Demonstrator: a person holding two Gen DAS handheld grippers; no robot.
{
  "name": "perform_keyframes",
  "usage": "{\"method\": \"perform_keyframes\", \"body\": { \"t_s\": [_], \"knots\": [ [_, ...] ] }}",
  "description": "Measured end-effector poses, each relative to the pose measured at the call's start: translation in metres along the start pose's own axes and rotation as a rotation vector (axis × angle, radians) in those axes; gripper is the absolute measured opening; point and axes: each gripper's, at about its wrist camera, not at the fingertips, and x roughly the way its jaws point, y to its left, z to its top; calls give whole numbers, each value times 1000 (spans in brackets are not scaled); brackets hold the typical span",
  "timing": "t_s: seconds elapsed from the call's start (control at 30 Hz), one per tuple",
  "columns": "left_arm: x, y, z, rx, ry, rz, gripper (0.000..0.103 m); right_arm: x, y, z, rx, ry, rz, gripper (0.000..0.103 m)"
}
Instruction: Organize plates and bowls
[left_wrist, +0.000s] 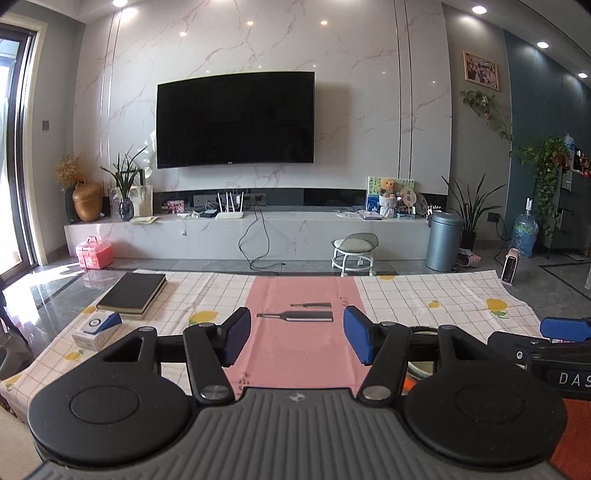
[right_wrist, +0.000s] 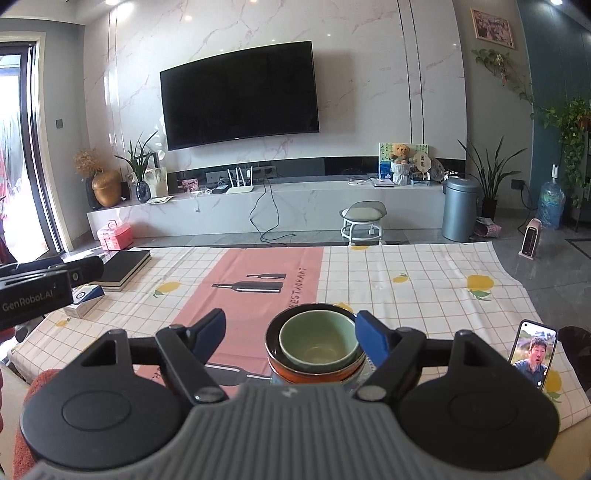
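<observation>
Indoors, checked tablecloth (right_wrist: 424, 280), wall television (right_wrist: 240, 98)

Bright daylight frm left door (left_wrist: 14, 147), ceiling spots, fisheye-bent edges, sharp

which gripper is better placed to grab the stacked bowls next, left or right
Right, probably. The right gripper is open with the stack of bowls sitting between its fingers, close to its right finger. The left gripper is open too, but faces only bare tablecloth.
</observation>
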Motion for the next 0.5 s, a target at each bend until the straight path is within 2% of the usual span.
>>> {"method": "perform_keyframes", "body": {
  "t_s": [0.03,0.2,0.27,0.5],
  "knots": [
    [2,1,-4,-1,16,2,75,-3,3,-3,-7,-5,-2,77],
    [12,-4,-26,47,83,48,75,-4,10,-19,-51,-24,-22,83],
    [16,-4,-34,48,92,41,76,-1,11,-25,-49,-20,-29,84],
    [33,-15,-57,47,149,34,78,24,5,-44,-23,86,-38,84]
  ]
}}
